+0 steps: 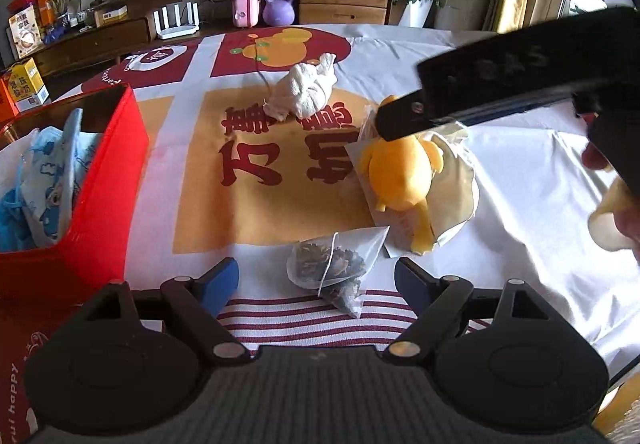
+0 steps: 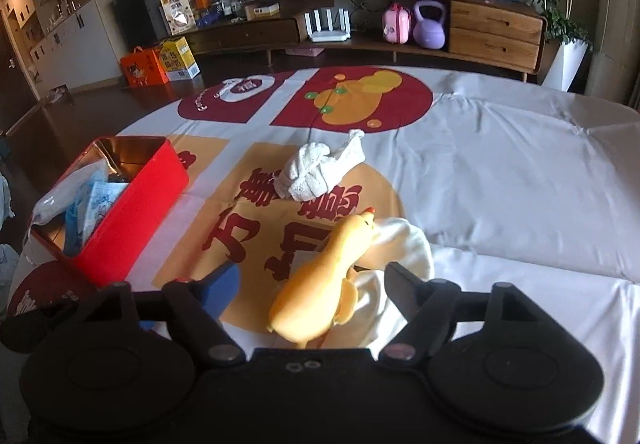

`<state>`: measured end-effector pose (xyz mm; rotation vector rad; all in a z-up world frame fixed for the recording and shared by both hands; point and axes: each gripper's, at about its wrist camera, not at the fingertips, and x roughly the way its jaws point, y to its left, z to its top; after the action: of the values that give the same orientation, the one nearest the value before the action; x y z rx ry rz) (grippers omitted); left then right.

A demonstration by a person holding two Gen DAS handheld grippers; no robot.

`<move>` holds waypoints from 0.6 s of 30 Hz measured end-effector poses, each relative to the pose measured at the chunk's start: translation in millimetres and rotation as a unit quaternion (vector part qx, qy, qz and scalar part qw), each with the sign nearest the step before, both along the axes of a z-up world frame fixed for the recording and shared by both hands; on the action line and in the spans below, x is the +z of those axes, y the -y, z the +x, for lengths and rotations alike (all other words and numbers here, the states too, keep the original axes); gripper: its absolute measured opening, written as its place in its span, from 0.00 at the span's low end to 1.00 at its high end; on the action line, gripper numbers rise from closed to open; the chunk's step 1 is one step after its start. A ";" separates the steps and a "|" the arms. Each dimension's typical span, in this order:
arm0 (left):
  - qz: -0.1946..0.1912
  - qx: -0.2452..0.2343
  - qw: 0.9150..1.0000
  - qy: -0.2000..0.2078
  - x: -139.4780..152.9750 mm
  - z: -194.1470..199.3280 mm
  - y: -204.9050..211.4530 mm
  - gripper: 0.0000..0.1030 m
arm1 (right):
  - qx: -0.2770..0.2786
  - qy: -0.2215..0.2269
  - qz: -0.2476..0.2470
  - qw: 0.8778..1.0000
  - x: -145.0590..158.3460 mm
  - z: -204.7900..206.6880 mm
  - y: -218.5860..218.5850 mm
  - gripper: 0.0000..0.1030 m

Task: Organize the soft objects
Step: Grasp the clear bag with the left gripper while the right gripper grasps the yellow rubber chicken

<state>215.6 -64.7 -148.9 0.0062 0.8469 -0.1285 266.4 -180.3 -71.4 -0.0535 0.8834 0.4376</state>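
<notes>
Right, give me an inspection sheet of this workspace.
Surface: printed cloth over the table, wrinkled.
Job's things: yellow toy on a cream cloth; knotted towel; mesh sachet; red box holding blue-printed items.
Clutter: nothing seen on the cloth.
Grippers: left gripper open around the sachet; right gripper open around the toy.
Cables: nothing seen.
Surroundings: wooden sideboard, purple kettlebell, plants.

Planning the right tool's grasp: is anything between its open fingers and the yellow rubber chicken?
Nothing visible does. The right tool is open with the yellow rubber chicken lying between its fingers, on a white cloth.
</notes>
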 end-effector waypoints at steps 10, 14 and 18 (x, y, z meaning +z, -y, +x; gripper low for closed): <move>0.013 -0.018 1.000 0.005 -11.2 4.9 4.3 0.83 | -0.024 -0.026 0.001 0.999 -18.1 25.1 -4.2 0.51; 0.016 -0.028 0.999 0.011 -12.6 5.9 7.0 0.82 | -0.036 -0.037 0.003 0.999 -23.1 30.9 -2.9 0.38; 0.012 -0.035 0.999 0.013 -13.4 5.5 7.6 0.82 | -0.039 -0.038 0.009 0.998 -24.1 31.7 -2.0 0.32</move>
<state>221.2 -72.3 -162.3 0.0594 0.8223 -0.1839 298.1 -178.3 -95.6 0.0131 0.9524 0.3762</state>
